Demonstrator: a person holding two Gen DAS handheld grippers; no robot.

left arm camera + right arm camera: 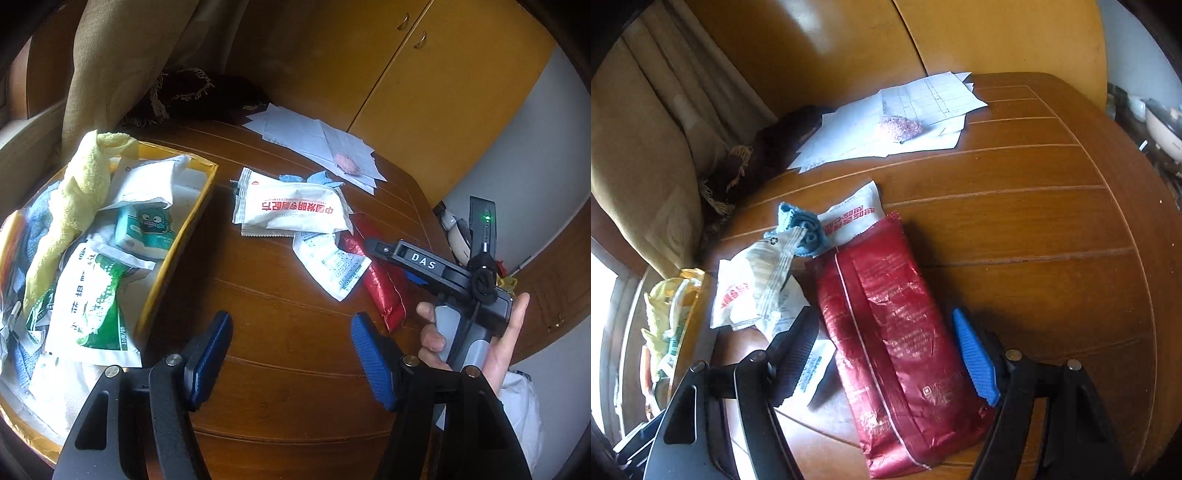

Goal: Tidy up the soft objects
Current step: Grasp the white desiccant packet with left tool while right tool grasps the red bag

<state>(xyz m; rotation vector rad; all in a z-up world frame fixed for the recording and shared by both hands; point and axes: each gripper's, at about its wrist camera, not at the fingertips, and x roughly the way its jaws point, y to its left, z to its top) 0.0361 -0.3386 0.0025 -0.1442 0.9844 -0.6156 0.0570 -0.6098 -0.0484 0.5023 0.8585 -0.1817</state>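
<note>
Right gripper (886, 354) spread wide around the red packet (894, 332).
Left gripper (291, 354) released, empty, beside the yellow box (173, 258).

My left gripper (291, 354) hangs with its jaws spread wide, nothing between the blue pads (371, 360), tilted down and forward. My right gripper (882, 354) is likewise wide apart, one dark pad on its left and one blue pad (975, 356) on its right, angled downward. From the left wrist view I see my right hand (476, 332) wrapped around the right gripper's grey handle, thumb up along the side, fingers (430, 314) curled round the front.
</note>
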